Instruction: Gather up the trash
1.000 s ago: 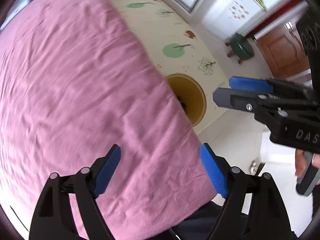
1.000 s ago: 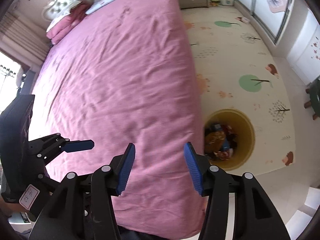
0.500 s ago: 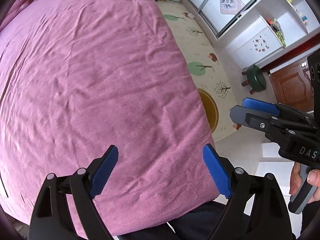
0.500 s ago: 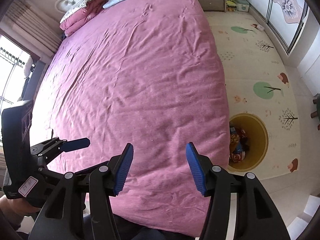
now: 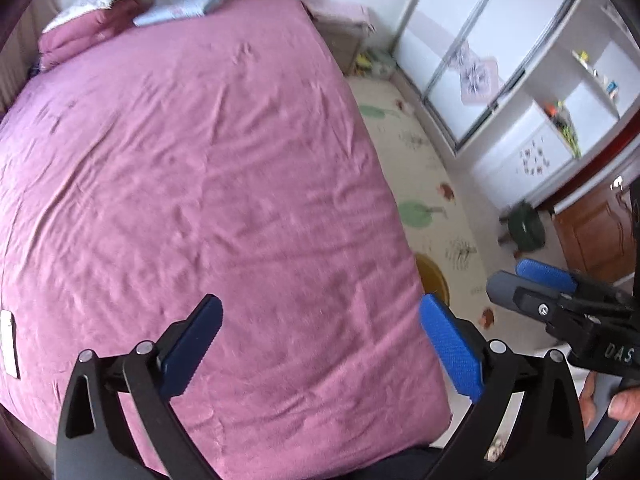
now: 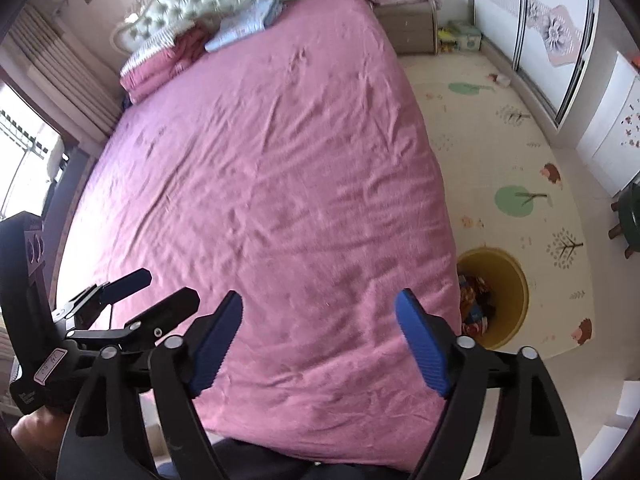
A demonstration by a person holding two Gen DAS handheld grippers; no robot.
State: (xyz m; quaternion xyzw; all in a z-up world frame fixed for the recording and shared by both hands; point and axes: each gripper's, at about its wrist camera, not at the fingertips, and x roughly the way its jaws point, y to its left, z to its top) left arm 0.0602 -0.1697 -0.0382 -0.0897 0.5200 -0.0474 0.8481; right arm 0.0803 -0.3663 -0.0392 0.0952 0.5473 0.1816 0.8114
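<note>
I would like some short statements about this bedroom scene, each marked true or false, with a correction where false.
1. The left hand-held gripper is shut on a wrapper. False: its jaws stand wide apart and hold nothing.
2. The yellow bin stands on the floor beside the bed. True.
3. The yellow bin is empty. False: colourful wrappers lie inside it.
4. The right hand-held gripper is open and holds nothing. True.
5. The bed is covered with a green sheet. False: the sheet is pink.
6. A dark green stool stands on the floor near the wooden door. True.
</note>
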